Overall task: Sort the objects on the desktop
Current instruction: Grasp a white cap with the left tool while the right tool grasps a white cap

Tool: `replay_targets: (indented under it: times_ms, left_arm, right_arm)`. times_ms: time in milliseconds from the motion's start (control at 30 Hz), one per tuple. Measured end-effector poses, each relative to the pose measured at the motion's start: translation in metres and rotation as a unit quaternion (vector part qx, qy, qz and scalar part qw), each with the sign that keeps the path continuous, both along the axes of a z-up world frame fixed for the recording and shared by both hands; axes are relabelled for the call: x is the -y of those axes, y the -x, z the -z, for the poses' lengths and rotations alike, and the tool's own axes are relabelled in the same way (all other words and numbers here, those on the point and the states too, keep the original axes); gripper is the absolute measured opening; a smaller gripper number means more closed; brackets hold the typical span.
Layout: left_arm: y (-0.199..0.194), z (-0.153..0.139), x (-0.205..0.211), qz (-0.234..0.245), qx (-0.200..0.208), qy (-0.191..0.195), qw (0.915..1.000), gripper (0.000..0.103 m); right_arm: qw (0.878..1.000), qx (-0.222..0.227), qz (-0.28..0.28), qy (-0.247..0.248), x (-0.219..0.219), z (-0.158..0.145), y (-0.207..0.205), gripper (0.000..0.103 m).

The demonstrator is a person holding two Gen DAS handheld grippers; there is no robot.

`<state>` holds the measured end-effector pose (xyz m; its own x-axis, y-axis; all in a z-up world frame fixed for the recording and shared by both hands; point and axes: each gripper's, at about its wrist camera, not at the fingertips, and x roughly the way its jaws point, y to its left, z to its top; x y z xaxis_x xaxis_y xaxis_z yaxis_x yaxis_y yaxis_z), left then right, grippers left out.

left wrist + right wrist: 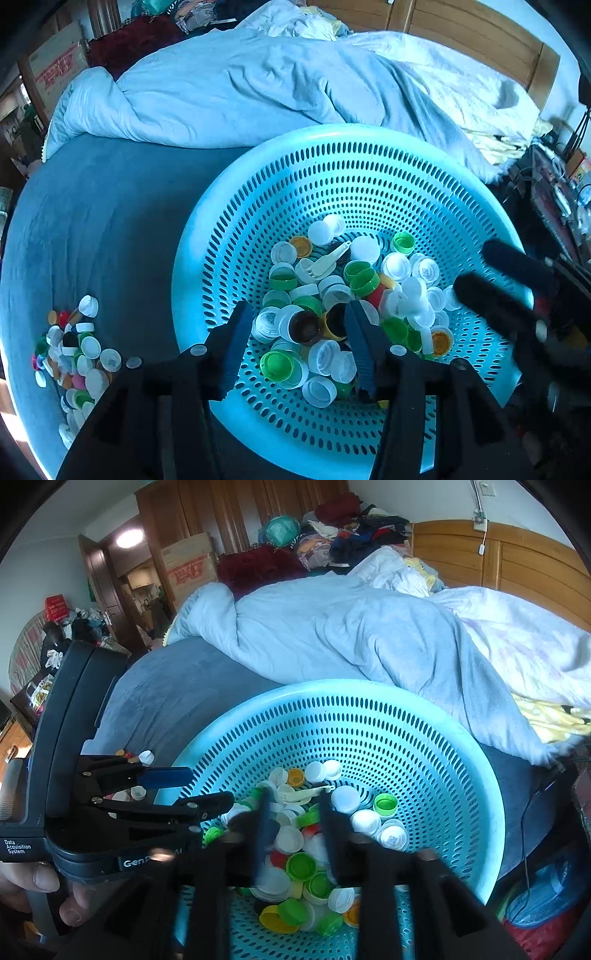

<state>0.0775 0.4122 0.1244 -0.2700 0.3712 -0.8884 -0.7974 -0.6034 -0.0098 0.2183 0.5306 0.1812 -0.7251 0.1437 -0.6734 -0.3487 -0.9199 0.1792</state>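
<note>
right now both of your tools are over the basket [229, 229], the round perforated turquoise one sitting on the bed [110, 229]. your left tool [295, 332] stands open above the near side of the basket's heap of bottle caps [332, 295], a dark brown cap [304, 326] lying in the gap but not pinched by either finger. your right tool [295, 827] is also parted, blurred, hovering over white and green caps near the basket's middle, holding nothing that i can see.

a second pile of caps [74, 354] lies on the bed to the left of the basket, well apart from its rim.

expect these caps to be very light, stiff plastic with smooth, slippery sides. they will likely skate away or flip if you press one edge. take one across its width, fingers on opposite walls of the skirt, and choose a cap lying on top of the basket's heap and free of its neighbours. a pale plastic spoon [327, 262] sits toward the basket's far side; it would want gripping on its handle.
</note>
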Motion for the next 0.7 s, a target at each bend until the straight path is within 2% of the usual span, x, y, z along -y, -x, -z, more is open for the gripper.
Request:
replay_targets:
  times_ms: [67,167,267,333,367,467,567,633,700]
  left_arm:
    - [0.001,-0.007,0.011,0.003,-0.003,-0.017,0.9998,0.046]
    - [0.004,-0.026,0.051,0.000,-0.031,-0.066,0.9973,0.046]
    - [0.017,-0.038,0.126,-0.037,-0.069,-0.115,0.9903,0.048]
    - [0.031,-0.032,0.191,-0.089,-0.098,-0.130,0.9827,0.049]
    - [0.038,-0.027,0.218,-0.111,-0.099,-0.133,0.9799,0.049]
    - [0.060,0.004,0.311,-0.191,-0.104,-0.107,0.9701,0.049]
    - [0.081,0.040,0.392,-0.274,-0.098,-0.069,0.9543,0.049]
    - [0.092,0.064,0.429,-0.316,-0.074,-0.058,0.9441,0.049]
    - [0.098,0.082,0.446,-0.325,-0.057,-0.061,0.9421,0.049]
  right_arm:
    - [1.000,-0.005,0.001,-0.009,0.006,-0.005,0.000,0.074]
    - [0.999,-0.034,-0.006,-0.019,0.020,-0.020,-0.004,0.075]
    - [0.998,-0.054,-0.026,-0.037,0.043,-0.029,-0.005,0.077]
    - [0.996,-0.059,-0.048,-0.041,0.058,-0.029,-0.002,0.077]
    - [0.995,-0.062,-0.062,-0.042,0.068,-0.028,-0.001,0.077]
    - [0.990,-0.075,-0.099,-0.060,0.103,-0.021,0.005,0.078]
    - [0.986,-0.073,-0.119,-0.088,0.133,-0.012,0.011,0.089]
    - [0.983,-0.064,-0.134,-0.108,0.150,-0.007,0.016,0.089]
    - [0.979,-0.052,-0.163,-0.111,0.168,-0.001,0.024,0.089]
